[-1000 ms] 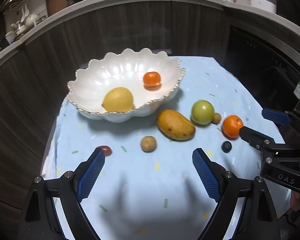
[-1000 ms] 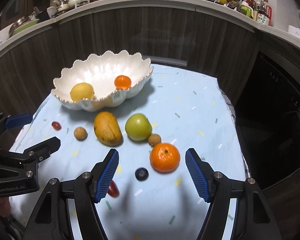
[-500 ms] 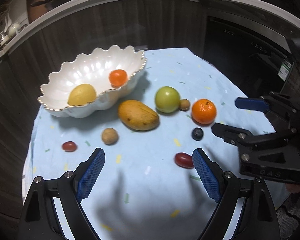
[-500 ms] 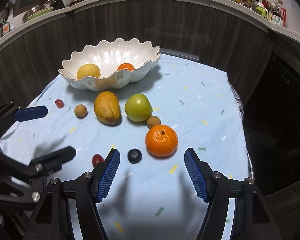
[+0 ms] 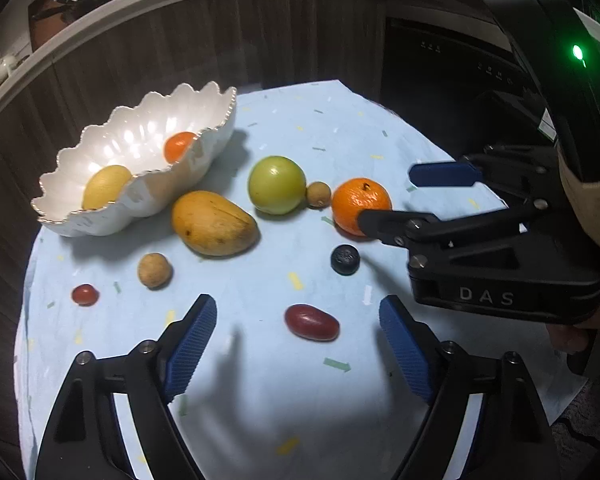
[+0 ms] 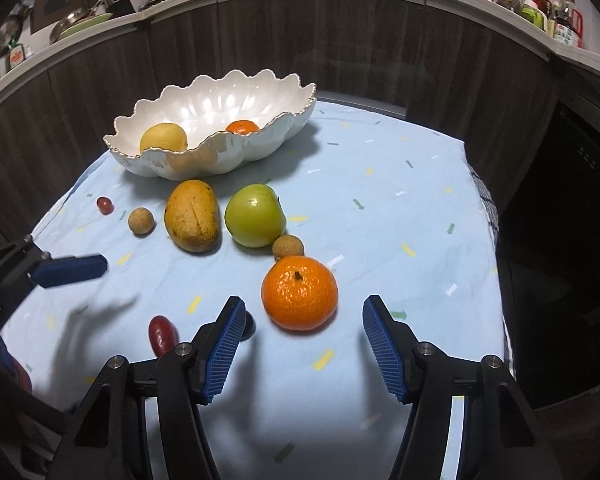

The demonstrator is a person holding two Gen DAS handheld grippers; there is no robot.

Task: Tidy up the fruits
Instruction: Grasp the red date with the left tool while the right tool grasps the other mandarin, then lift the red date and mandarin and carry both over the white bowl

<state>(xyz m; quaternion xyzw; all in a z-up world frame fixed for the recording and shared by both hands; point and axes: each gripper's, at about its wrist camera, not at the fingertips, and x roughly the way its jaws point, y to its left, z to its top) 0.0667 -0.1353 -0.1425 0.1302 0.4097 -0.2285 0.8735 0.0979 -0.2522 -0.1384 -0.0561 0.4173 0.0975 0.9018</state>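
On the light blue cloth a dark red oblong fruit (image 5: 312,322) lies just ahead of my left gripper (image 5: 296,348). Its jaws are closing, and the pads stand apart from the fruit. My right gripper (image 6: 304,312) straddles a large orange (image 6: 299,292). Its jaws are closing too, with gaps left on both sides of the orange. The left wrist view shows the right gripper (image 5: 388,196) around the same orange (image 5: 360,204). A white scalloped bowl (image 5: 112,220) at the back left holds a lemon (image 5: 106,186) and a small orange (image 5: 178,146).
Loose on the cloth are a mango (image 5: 212,224), a green apple (image 5: 276,184), two brown longans (image 5: 318,194) (image 5: 154,270), a blueberry (image 5: 345,259) and a cherry tomato (image 5: 85,294). Dark wooden cabinet fronts curve behind the table. A black appliance stands at the right.
Both grippers have moved forward and down toward the cloth. The left one swung right onto the red oblong fruit; the right one closed in on the orange. Both pairs of jaws have narrowed.
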